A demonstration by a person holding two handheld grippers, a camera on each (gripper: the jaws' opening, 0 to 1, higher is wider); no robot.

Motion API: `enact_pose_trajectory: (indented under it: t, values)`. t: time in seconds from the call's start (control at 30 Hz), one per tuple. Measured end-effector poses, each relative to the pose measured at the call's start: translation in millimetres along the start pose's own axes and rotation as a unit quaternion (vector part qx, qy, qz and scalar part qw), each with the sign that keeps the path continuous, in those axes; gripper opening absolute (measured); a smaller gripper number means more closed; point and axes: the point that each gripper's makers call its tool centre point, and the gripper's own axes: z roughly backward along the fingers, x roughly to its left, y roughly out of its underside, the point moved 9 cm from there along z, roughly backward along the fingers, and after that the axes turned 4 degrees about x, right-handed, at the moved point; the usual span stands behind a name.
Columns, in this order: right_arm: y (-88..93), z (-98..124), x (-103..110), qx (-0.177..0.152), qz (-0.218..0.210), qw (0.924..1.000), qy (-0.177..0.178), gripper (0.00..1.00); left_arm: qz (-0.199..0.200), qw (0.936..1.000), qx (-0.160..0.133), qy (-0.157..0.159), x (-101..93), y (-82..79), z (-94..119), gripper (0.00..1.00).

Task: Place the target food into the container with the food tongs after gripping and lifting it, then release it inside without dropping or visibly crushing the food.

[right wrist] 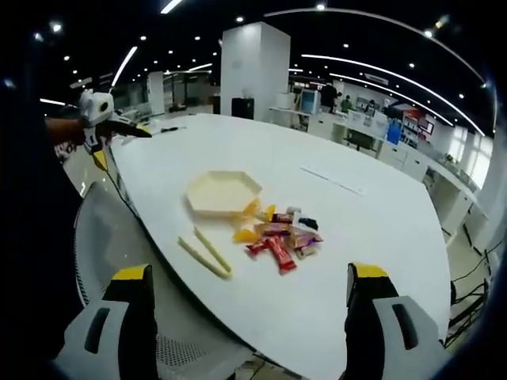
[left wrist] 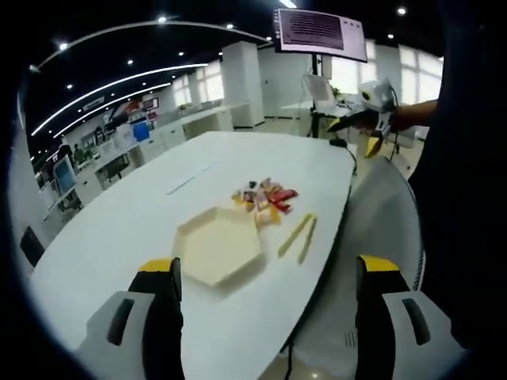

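Tongs (left wrist: 298, 236) beside tray (left wrist: 215, 245) (snacks (left wrist: 265, 199) behind)

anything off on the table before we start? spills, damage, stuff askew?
Nothing stands out. The hexagonal tray sits flat, with no food in it. The snacks lie in a loose pile beside it, not spilled off the table. The tongs lie near the edge, untouched. Both grippers are open and held clear.

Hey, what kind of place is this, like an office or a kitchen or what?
Most likely an open-plan office or lab: a large white oval meeting table, a wall-mounted screen showing text, and rows of desks under recessed ceiling lights. Not a kitchen.
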Motion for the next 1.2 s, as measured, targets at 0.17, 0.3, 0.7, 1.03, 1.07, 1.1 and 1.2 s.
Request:
enact_pose_trajectory:
  t: [0.17, 0.3, 0.7, 1.03, 1.07, 1.1, 1.2]
  values:
    - [0.4, -1, -1, -0.001, -0.004, 1.0, -0.005, 0.99, -0.008, 0.9999, 0.005, 0.007, 4.1, -3.5, -11, 0.86]
    - [2.6, -5, 0, 0.0, -0.006, 0.9999, -0.01, 0.99, -0.032, 0.9991, 0.016, 0.024, 2.9, -8.8, -25, 0.85]
    - [0.3, -12, -4, -0.002, -0.003, 0.9997, -0.022, 0.99, -0.072, 0.9944, 0.045, 0.063, -3.9, -13.2, -74, 0.79]
    - [-0.1, -17, -7, 0.002, 0.007, 0.9995, -0.03, 0.99, -0.076, 0.9916, 0.056, 0.088, -7.0, -16.4, -112, 0.75]
    - [0.2, -18, -7, 0.003, 0.007, 0.9995, -0.031, 0.99, -0.075, 0.9913, 0.059, 0.09, -7.6, -15.5, -118, 0.75]
    - [0.2, -19, -6, 0.004, 0.007, 0.9994, -0.033, 0.99, -0.079, 0.9908, 0.063, 0.09, -8.3, -14.4, -121, 0.74]
    - [-0.6, -20, -3, 0.004, 0.009, 0.9992, -0.038, 0.99, -0.11, 0.9855, 0.083, 0.099, -14.8, -11.0, -133, 0.72]
